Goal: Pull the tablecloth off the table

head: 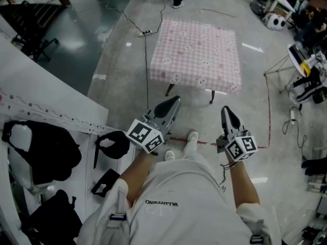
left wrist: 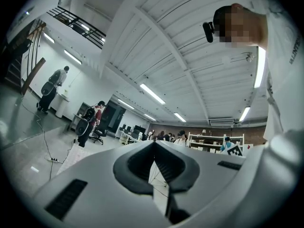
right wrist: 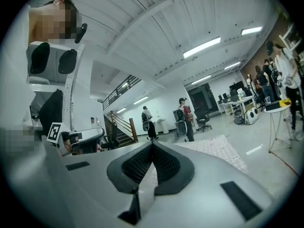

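A pink checked tablecloth [head: 196, 52] covers a small table ahead of me on the grey floor; it shows again as a pale patch [right wrist: 216, 147] in the right gripper view. My left gripper [head: 175, 100] is held in front of my body, well short of the table, jaws closed tip to tip with nothing between them [left wrist: 154, 143]. My right gripper [head: 225, 109] is level with it on the right, also shut and empty [right wrist: 152, 144]. Both point toward the table's near edge, which is about a step away.
A white bench [head: 46, 106] with black bags [head: 43, 152] stands at my left. A cable [head: 147, 80] runs across the floor beside the table. Red tape [head: 268, 116] marks the floor at right. Desks and gear [head: 306, 70] line the right side; people stand at the far end [right wrist: 184, 118].
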Demonstrator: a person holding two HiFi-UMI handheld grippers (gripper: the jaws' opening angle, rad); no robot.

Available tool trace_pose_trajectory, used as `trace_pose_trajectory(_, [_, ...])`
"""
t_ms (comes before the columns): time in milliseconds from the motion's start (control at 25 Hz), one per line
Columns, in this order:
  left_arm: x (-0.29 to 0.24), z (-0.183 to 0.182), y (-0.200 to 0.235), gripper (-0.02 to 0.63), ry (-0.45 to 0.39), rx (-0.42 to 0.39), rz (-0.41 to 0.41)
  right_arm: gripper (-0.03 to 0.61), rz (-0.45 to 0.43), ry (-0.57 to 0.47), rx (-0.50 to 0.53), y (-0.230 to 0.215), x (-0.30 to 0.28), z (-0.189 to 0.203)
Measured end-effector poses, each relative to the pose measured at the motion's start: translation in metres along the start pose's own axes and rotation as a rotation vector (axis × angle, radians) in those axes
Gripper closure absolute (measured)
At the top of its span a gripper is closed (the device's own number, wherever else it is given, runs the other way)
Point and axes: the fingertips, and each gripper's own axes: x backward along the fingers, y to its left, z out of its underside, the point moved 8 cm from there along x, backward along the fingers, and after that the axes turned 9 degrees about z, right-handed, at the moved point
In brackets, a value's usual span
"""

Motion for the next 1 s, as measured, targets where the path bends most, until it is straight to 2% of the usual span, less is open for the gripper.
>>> trace_pose_trajectory(360, [-0.034,0.018,0.020,0.610,0.027,0.016,-0.013,0.569,-0.023,0.032,-0.035,-0.034,-0.025,0.009])
trace_pose_trajectory(520, [-0.060,0.028,0.034,0.609,0.002,0.091,0.015,0.568,-0.053,0.053,-0.093,-0.058,-0.042,0.011])
trace_pose_trajectory(600, [-0.074,0.032,0.042,0.563,0.008,0.115,0.027,0.566,-0.066,0.054,-0.110,-0.069,-0.052,0.008])
trace_pose_trajectory(720, [-0.091,0.042,0.054,0.521,0.045,0.103,0.018,0.500,-0.094,0.068,-0.117,-0.084,-0.069,0.009])
trace_pose_trajectory(840, [-0.109,0.055,0.066,0.494,0.076,0.104,0.003,0.484,-0.112,0.097,-0.133,-0.102,-0.087,0.015])
trace_pose_trajectory(1000, [-0.131,0.078,0.087,0.472,0.095,0.196,-0.021,0.445,-0.129,0.157,-0.228,-0.132,-0.110,0.029])
